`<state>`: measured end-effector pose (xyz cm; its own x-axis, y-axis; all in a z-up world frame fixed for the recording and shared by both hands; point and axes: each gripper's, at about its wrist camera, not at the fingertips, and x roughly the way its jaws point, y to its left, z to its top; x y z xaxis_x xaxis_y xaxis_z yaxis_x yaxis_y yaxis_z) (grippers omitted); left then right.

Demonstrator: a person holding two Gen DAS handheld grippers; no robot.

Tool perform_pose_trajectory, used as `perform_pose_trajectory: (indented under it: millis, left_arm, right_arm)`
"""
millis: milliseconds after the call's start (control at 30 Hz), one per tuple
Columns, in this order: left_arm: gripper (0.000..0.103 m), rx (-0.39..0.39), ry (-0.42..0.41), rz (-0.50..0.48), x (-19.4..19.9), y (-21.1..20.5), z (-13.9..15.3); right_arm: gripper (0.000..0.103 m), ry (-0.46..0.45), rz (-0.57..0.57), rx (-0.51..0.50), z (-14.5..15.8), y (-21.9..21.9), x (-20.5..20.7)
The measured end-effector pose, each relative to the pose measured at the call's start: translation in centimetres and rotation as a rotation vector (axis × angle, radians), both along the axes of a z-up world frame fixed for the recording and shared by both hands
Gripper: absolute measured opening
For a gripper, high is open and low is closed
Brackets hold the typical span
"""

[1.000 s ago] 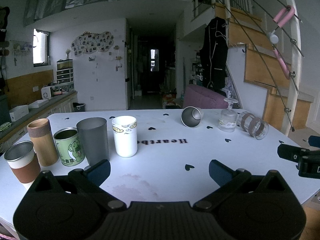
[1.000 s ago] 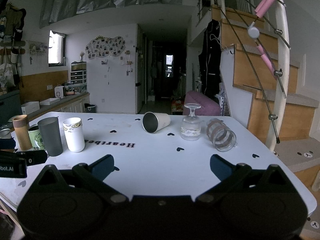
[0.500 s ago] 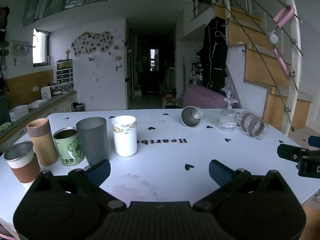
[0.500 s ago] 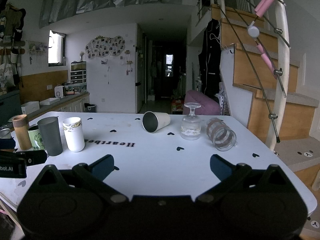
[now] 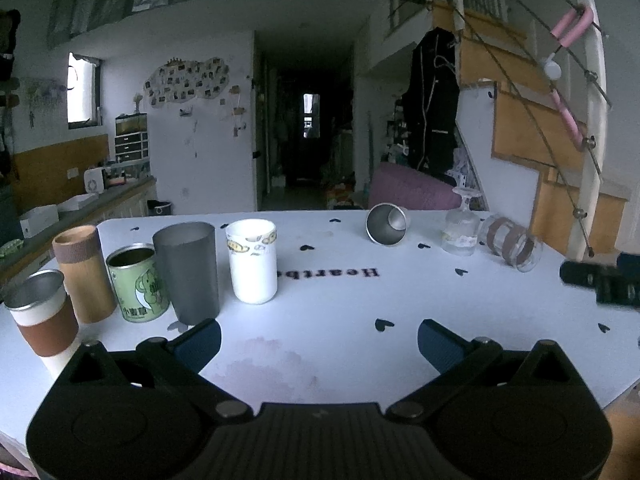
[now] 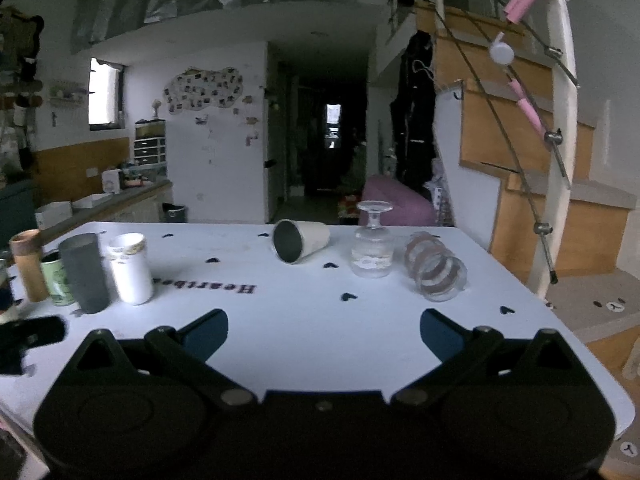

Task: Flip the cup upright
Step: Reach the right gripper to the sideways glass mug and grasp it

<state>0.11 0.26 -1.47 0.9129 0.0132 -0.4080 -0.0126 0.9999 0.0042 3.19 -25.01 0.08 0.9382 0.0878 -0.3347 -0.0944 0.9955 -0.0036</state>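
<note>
Along the left edge of the white counter stands a row of upright vessels: a steel cup with a brown sleeve, a bamboo tumbler, a green tin, a grey tumbler and a white printed cup. Past the middle, near the far edge, the steel-lined cup lies on its side, mouth facing the cameras. Just to its right a stemmed glass rests upside down, then a banded glass lies tipped over. Both the left tool and right tool hover low at the near edge, fingers spread wide, empty and well apart from the cup.
</note>
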Motion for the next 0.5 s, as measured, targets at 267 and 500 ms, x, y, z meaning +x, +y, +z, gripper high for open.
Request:
perform_pose_trajectory:
  millis: [267, 500]
  left_arm:
    - [0.103, -0.013, 0.026, 0.006, 0.8, 0.7, -1.9]
    - [0.103, -0.036, 0.036, 0.006, 1.2, 1.8, -3.1]
  right_arm:
    - [0.103, 0.015, -0.078, -0.011, 0.3, -3.5, 6.0]
    - [0.103, 0.014, -0.122, 0.031, 0.8, -7.1, 14.0]
